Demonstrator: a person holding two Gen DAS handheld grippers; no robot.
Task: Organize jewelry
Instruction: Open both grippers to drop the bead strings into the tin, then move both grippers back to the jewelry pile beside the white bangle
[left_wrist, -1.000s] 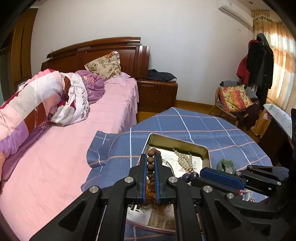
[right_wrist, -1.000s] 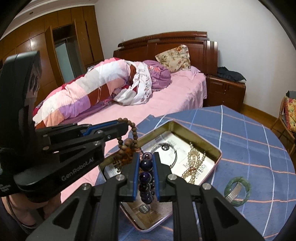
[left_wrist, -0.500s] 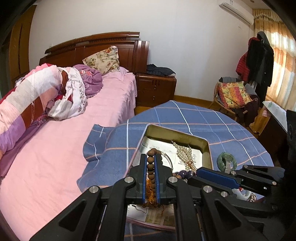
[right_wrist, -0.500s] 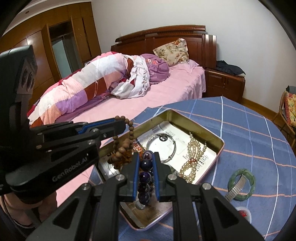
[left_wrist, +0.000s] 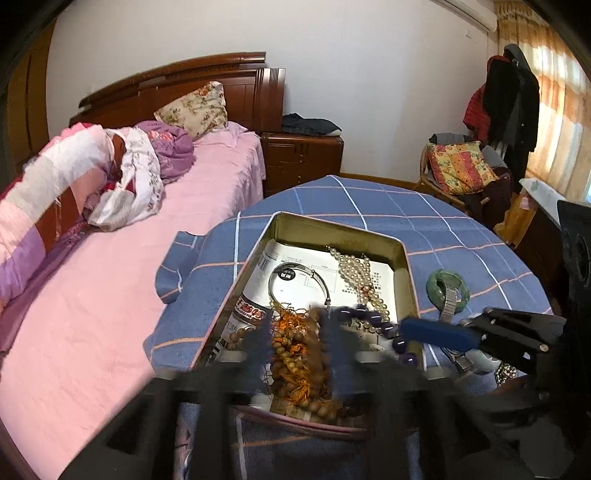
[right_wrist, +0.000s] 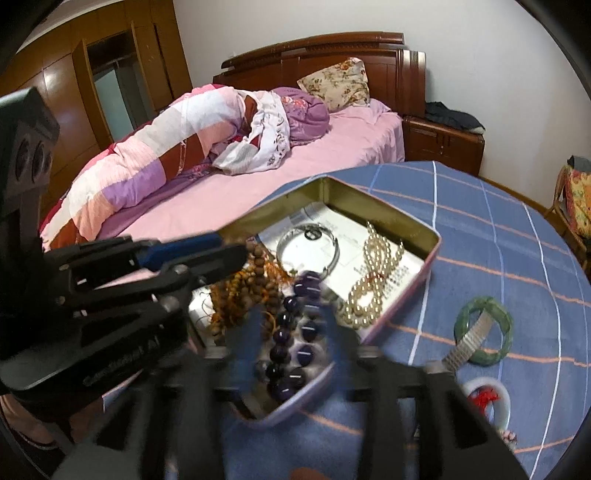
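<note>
A gold tin (left_wrist: 334, 227) (right_wrist: 376, 201) sits on the blue checked table and holds a pearl necklace (left_wrist: 356, 269) (right_wrist: 376, 273) and a silver bangle (left_wrist: 297, 282) (right_wrist: 308, 245). My left gripper (left_wrist: 299, 332) (right_wrist: 225, 247) is blurred with its jaws apart over the tin's near end. The brown wooden bead string (left_wrist: 295, 354) (right_wrist: 245, 291) lies heaped in the tin below it. My right gripper (right_wrist: 291, 325) (left_wrist: 402, 326) is also blurred and open, with the purple bead bracelet (right_wrist: 291, 339) (left_wrist: 373, 321) lying loose between its jaws in the tin.
A green bangle (left_wrist: 447, 288) (right_wrist: 484, 330) with a metal watch band lies on the table right of the tin. A white dish (right_wrist: 487, 402) with red thread is nearer. A pink bed (left_wrist: 110, 295) is left, a chair (left_wrist: 458, 170) far right.
Both grippers dropped toward the tin and opened. The wooden beads and the purple bracelet, held before, now lie in the tin.
</note>
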